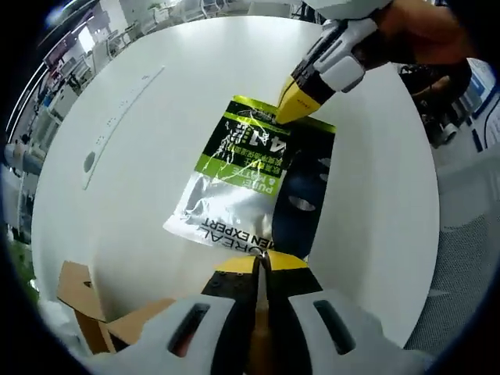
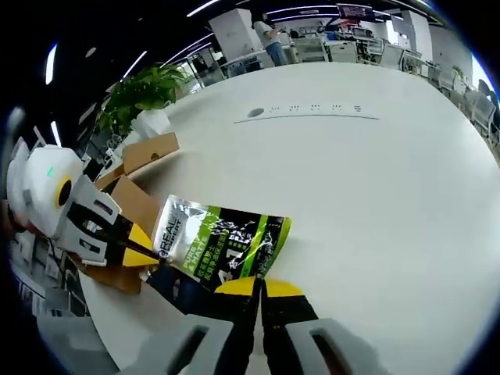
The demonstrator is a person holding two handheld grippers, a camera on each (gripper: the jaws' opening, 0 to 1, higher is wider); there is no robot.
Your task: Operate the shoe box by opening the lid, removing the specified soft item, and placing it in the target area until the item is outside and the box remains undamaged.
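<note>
A soft foil pouch, silver, green and black with printed lettering, is stretched between my two grippers over the white table. My left gripper is shut on its near edge. The right gripper comes in from the upper right, yellow tips pinching the far green edge. In the right gripper view the same pouch runs from my right gripper, shut on its green end, to the left gripper at its silver end. The brown cardboard shoe box lies behind with its flaps open.
The table carries a flat cable strip with a round grommet. A potted plant stands past the table's edge beside the box. Office desks and a standing person are far behind. A grey mesh chair sits beside the table.
</note>
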